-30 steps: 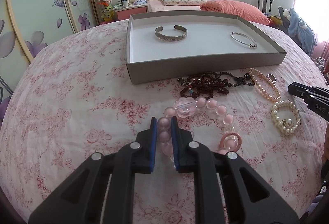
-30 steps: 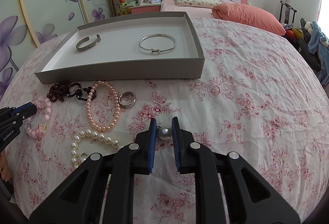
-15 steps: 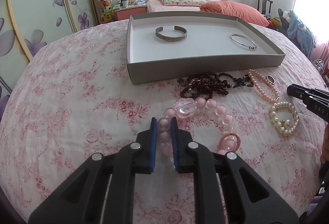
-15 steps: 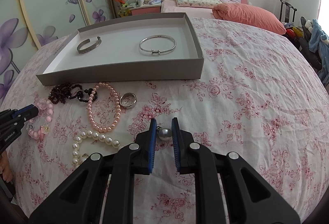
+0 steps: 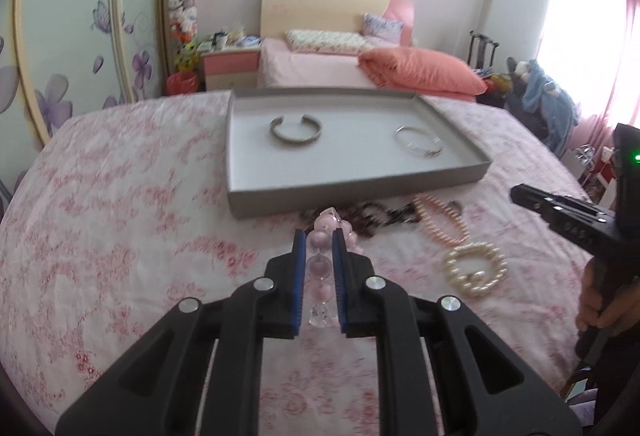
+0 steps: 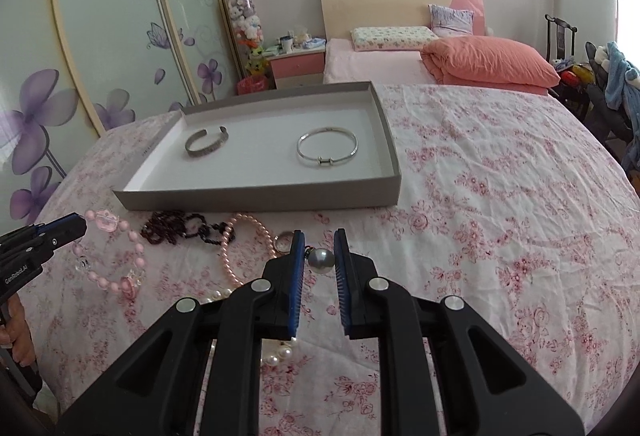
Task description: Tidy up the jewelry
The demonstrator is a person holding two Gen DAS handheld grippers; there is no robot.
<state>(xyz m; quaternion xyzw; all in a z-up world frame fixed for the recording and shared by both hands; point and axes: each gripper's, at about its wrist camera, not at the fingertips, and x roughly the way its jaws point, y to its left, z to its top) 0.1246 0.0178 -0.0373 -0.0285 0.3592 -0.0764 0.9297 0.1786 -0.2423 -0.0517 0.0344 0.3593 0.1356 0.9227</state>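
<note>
left claw (image 5: 319,260) clamped on a pink bead bracelet (image 5: 320,268) – round, glossy beads; right claw (image 6: 319,256) pinches a smooth grey pearl pendant (image 6: 320,260) – flat grey cardboard tray (image 6: 260,197) beyond.

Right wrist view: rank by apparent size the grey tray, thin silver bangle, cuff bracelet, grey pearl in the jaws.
1. Grey tray, by far the largest.
2. Thin silver bangle.
3. Cuff bracelet, slightly smaller than the bangle.
4. Grey pearl, smallest, though it sits nearest the camera, which inflates it.
</note>
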